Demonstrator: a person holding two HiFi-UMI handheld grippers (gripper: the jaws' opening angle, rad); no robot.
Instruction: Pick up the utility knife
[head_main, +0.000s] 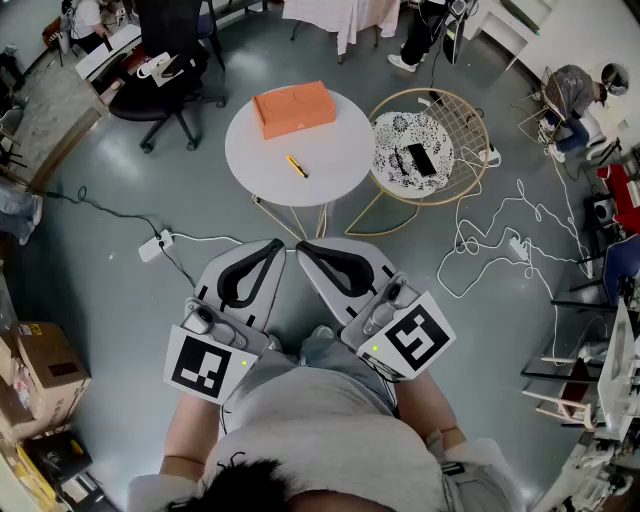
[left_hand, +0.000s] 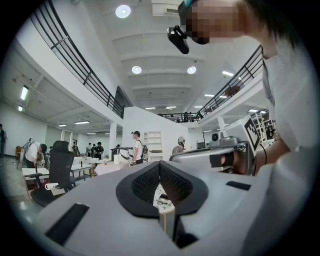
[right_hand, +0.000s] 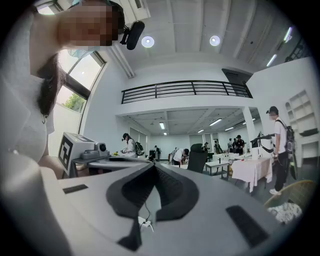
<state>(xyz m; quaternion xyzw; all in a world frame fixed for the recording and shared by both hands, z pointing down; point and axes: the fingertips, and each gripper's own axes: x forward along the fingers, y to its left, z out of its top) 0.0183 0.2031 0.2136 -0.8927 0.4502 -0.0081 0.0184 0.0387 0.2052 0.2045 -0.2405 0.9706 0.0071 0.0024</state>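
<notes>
The utility knife (head_main: 297, 166) is small and yellow. It lies on the round white table (head_main: 335, 160) near the front edge, in front of an orange box (head_main: 293, 107). Both grippers are held close to my body, well short of the table and pointing towards it. The left gripper (head_main: 277, 245) and the right gripper (head_main: 303, 247) sit side by side, tips almost touching each other. Each is shut with nothing between its jaws. In the left gripper view the left gripper (left_hand: 160, 163) has its tips together, and the right gripper (right_hand: 154, 166) does too in its own view. Neither gripper view shows the knife.
A gold wire chair (head_main: 470, 130) with a patterned cushion and a black phone (head_main: 421, 160) stands right of the table. A black office chair (head_main: 165, 80) is at the back left. A power strip (head_main: 155, 245) and white cables (head_main: 500, 240) lie on the floor. Cardboard boxes (head_main: 40, 370) stand at the left.
</notes>
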